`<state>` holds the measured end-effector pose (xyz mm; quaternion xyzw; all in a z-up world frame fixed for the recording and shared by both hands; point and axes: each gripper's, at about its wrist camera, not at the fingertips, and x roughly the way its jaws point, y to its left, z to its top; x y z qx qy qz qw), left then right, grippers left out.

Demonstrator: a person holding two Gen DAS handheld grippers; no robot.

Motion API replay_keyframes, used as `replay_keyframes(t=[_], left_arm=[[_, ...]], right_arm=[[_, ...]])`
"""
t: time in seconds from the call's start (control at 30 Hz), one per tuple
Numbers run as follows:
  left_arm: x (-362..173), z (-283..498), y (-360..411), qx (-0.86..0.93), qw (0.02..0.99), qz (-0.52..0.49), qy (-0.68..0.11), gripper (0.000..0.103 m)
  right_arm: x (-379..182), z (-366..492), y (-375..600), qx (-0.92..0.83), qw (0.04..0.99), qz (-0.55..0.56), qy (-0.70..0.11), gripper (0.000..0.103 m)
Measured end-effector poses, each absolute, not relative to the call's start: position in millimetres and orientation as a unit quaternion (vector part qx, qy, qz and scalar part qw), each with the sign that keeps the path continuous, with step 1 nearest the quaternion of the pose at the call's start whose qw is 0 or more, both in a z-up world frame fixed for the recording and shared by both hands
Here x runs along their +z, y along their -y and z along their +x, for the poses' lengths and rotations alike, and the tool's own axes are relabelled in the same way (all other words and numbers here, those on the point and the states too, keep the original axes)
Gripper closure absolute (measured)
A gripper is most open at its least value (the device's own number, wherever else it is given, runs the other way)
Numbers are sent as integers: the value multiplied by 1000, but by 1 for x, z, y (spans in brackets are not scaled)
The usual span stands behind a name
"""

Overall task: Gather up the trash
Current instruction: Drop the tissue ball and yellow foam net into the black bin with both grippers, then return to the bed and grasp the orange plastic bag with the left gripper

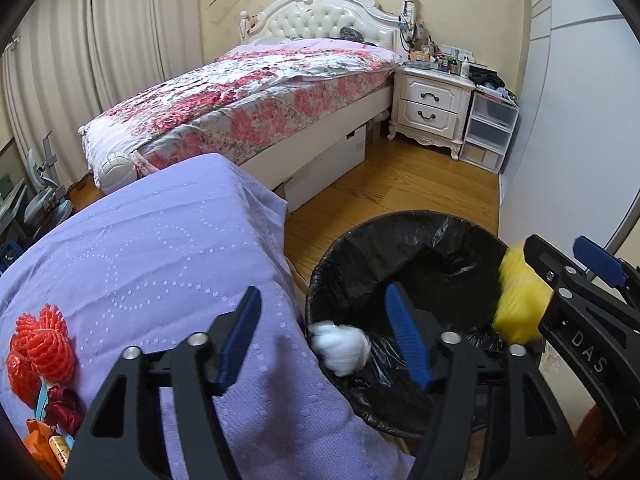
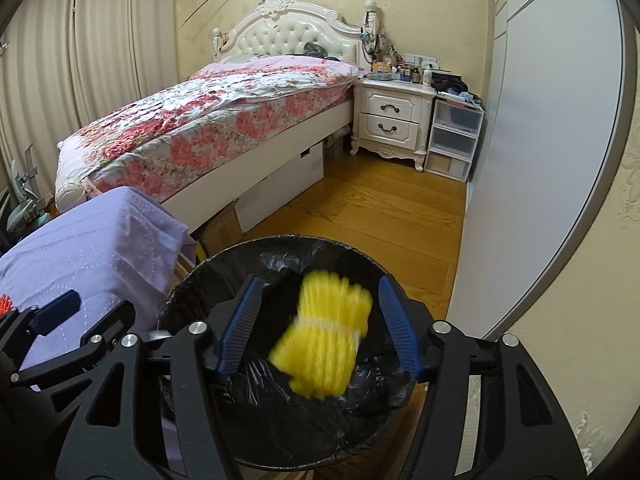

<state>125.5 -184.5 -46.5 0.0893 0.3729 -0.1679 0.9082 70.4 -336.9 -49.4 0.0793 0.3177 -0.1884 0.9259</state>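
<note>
Lilac tablecloth [image 1: 160,264] beside black-lined bin [image 2: 224,268]

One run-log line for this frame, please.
left hand-held gripper: open | right hand-held gripper: open | yellow foam net: blurred, over bin | white wad: at rim

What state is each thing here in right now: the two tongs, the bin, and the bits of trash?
Left tongs: open, empty, over the bin's edge.
Right tongs: open, over the bin.
Yellow net: blurred, loose between the right tongs' fingers, above the bin.
White wad: blurred, at the bin's rim.
Bin: lined with a black bag.
Red net: lying on the purple cloth.
</note>
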Motion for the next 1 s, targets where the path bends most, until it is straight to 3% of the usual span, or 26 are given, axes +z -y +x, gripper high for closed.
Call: replay_keyframes(t=[0.2,1.0], left_arm=[[-42,127,175,-156,912,80,-372,28],[-16,64,78,-96,930,68,-349,28]], right_arm=[[-44,66,340,-199,924,88,-314,41],[-34,9,282,-130,931,105,-325,39]])
